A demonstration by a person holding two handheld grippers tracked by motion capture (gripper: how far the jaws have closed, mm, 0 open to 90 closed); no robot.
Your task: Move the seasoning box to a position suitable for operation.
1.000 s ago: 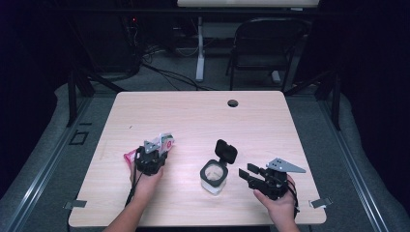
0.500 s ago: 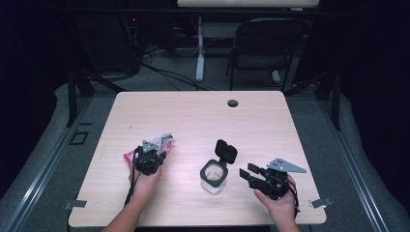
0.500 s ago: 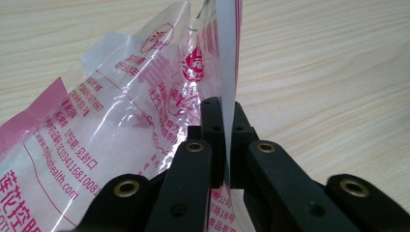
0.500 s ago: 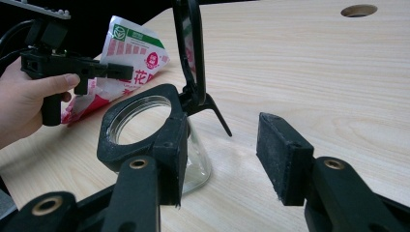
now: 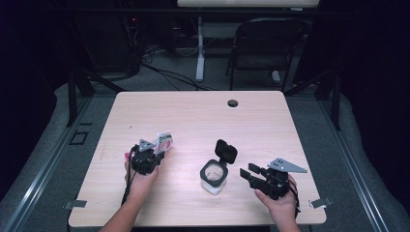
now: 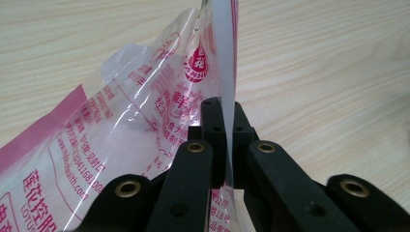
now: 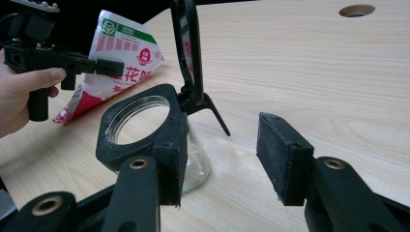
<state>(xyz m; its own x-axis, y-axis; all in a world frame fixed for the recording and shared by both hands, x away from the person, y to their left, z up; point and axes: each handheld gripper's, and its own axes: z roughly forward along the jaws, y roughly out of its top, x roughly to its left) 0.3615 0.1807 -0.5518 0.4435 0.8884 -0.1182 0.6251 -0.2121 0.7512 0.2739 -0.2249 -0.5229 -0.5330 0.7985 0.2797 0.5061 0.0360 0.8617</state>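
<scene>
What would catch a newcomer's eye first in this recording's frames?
Probably the pink-and-clear plastic bag at the table's left, pinched in the shut left gripper and lifted at one edge. Next, the glass jar near the table's front middle, its black hinged lid standing open. The right gripper waits just beside the jar with its jaws apart, holding nothing.

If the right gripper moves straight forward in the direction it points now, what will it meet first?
Most likely the glass jar with its lid open: the right gripper points left toward it, jaws open. One jaw already sits beside the jar's black rim, though depth is hard to judge.
</scene>
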